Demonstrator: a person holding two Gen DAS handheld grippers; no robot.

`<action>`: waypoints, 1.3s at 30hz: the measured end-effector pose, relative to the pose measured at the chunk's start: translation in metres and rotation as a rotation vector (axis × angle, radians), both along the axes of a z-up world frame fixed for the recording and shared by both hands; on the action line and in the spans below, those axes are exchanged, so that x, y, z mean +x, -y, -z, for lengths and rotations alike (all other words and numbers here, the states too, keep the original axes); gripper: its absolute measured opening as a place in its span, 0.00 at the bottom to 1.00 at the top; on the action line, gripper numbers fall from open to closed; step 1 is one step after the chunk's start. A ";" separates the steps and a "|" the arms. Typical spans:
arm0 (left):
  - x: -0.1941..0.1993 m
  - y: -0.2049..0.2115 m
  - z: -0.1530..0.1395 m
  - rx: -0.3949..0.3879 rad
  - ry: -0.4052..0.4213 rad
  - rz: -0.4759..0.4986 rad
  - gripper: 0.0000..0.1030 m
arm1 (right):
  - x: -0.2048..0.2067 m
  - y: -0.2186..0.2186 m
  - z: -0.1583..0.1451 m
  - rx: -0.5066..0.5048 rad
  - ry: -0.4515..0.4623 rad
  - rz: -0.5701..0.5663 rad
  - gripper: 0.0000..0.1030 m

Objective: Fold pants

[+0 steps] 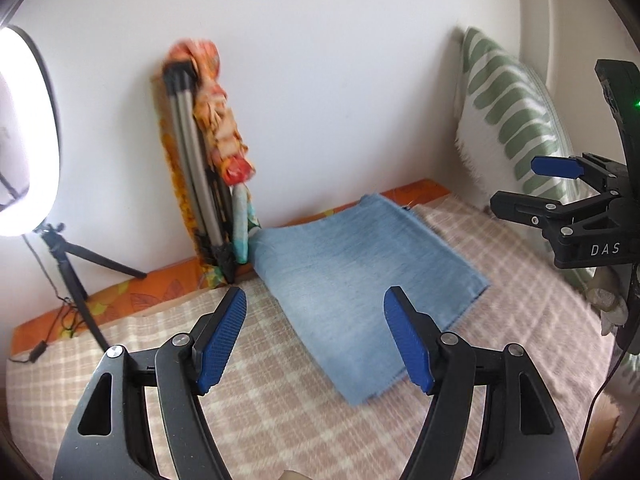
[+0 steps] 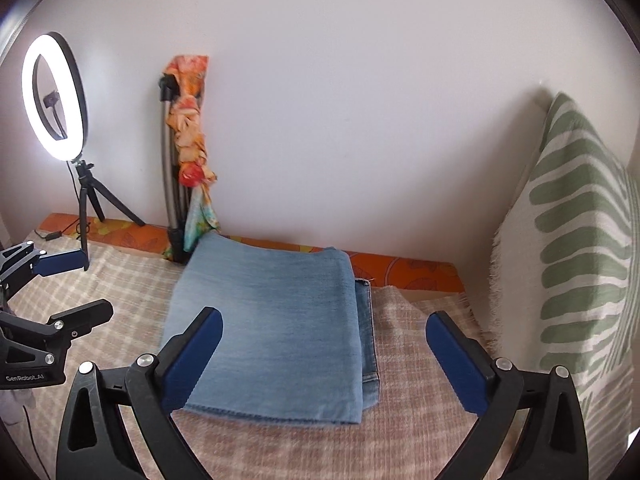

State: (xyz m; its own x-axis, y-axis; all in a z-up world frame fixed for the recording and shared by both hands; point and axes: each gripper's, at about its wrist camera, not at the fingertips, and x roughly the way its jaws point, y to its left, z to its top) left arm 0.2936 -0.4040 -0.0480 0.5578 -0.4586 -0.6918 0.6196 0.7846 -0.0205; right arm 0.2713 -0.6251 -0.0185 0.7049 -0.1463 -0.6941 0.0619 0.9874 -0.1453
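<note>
My left hand-held gripper (image 1: 316, 336) hangs with jaws apart and nothing between them; my right hand-held gripper (image 2: 324, 364) likewise, jaws spread wide and empty. The pants (image 2: 276, 328) lie folded into a compact rectangle at frame centre on the checked bed cover (image 2: 420, 432), near the wall. The fold looks complete. To finish well: keep both tools clear of the denim, inspect edge alignment, and square the lower layer protruding at right.

Open blanket (image 2: 404, 432) before the folded pants (image 2: 272, 328); pillow (image 2: 580, 260) blocks right.
</note>
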 end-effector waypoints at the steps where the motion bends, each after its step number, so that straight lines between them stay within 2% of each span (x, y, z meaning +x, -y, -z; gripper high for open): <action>1: -0.004 -0.004 -0.005 -0.002 0.007 0.002 0.70 | -0.007 -0.006 -0.008 0.003 0.009 -0.002 1.00; 6: -0.033 -0.029 -0.032 -0.017 0.055 0.012 0.75 | -0.038 -0.031 -0.033 0.018 0.028 -0.015 1.00; 10: -0.058 -0.055 -0.052 -0.038 0.084 0.014 0.77 | -0.069 -0.057 -0.048 -0.043 0.040 -0.026 1.00; 16: -0.105 -0.092 -0.068 -0.074 0.108 0.026 0.80 | -0.120 -0.085 -0.059 -0.013 0.074 -0.024 1.00; 19: -0.129 -0.108 -0.068 -0.069 0.117 0.034 0.81 | -0.146 -0.096 -0.055 0.012 0.095 -0.008 1.00; 24: -0.162 -0.128 -0.059 -0.065 0.123 0.038 0.82 | -0.182 -0.119 -0.041 -0.039 0.101 0.015 1.00; 26: -0.174 -0.136 -0.053 -0.070 0.117 0.036 0.82 | -0.194 -0.125 -0.036 -0.025 0.105 0.027 1.00; 32: -0.196 -0.151 -0.044 -0.082 0.095 0.017 0.83 | -0.222 -0.140 -0.021 0.040 0.108 0.064 1.00; 39: -0.215 -0.163 -0.039 -0.084 0.122 0.003 0.83 | -0.248 -0.156 -0.015 0.023 0.134 0.094 1.00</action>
